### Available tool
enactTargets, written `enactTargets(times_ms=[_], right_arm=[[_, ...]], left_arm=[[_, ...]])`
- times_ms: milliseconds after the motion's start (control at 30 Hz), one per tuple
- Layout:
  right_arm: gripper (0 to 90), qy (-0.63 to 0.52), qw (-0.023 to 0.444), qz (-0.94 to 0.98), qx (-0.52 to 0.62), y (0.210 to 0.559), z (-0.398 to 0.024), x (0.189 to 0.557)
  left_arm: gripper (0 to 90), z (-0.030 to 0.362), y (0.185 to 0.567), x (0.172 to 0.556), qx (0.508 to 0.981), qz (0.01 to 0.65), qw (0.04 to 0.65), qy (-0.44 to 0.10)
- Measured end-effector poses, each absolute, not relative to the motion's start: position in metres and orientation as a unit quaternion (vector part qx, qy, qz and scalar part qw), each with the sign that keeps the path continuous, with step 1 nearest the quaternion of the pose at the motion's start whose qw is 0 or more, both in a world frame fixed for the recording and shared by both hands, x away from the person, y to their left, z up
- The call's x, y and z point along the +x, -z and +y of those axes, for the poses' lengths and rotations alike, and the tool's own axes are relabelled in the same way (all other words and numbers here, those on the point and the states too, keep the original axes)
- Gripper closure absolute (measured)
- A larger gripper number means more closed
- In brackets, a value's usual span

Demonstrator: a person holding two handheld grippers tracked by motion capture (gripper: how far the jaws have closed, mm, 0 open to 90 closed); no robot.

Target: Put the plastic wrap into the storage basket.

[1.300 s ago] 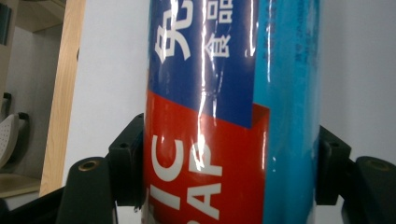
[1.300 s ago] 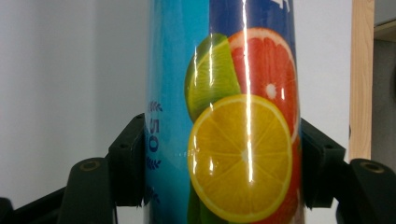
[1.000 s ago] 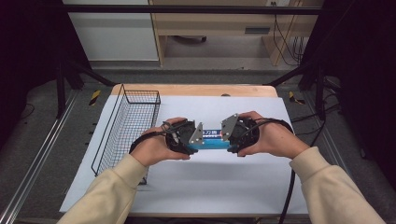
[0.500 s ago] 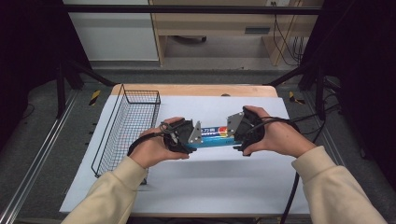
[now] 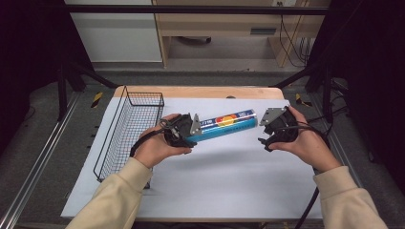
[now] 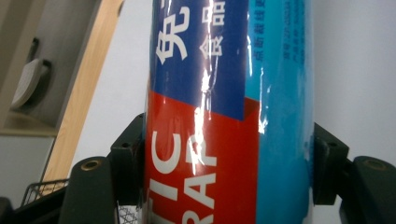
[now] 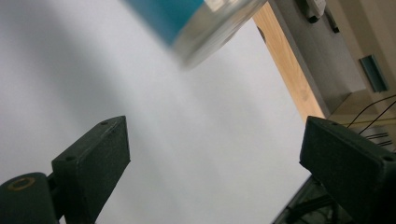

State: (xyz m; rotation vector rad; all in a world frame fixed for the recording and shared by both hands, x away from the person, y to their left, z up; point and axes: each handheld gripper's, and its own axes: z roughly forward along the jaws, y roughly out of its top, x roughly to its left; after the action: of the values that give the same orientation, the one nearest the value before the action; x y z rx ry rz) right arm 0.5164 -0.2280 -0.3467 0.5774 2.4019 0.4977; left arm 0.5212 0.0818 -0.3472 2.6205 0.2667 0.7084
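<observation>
Blue cylindrical plastic-wrap box sits pinched at one end in your left tongs above white tabletop; your right tongs, just opened, gape empty beside its free end.

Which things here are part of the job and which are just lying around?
In the job:
- blue roll of plastic wrap, clamped at one end in the left tool
- right tool, open and apart from the roll
- wire basket, likely the destination

Lying about:
- white sheet covering the table
- wooden desk behind
</observation>
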Motion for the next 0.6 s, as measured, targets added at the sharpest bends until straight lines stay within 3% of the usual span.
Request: enactTargets(times_ms=[200,500,600], right_arm=[[9.7,-0.223,0.317,0.865,0.318,0.377,-0.222,0.513],[9.7,-0.255,0.391,0.760,0.452,0.433,-0.211,0.507],[7.8,-0.248,0.397,0.742,0.480,0.442,-0.213,0.508]], left_arm=[[31.7,0.080,0.339,0.530,0.925,0.173,0.222,-0.256],[31.7,0.076,0.334,0.538,0.909,0.237,0.222,-0.263],[31.7,0.078,0.332,0.536,0.904,0.249,0.218,-0.271]])
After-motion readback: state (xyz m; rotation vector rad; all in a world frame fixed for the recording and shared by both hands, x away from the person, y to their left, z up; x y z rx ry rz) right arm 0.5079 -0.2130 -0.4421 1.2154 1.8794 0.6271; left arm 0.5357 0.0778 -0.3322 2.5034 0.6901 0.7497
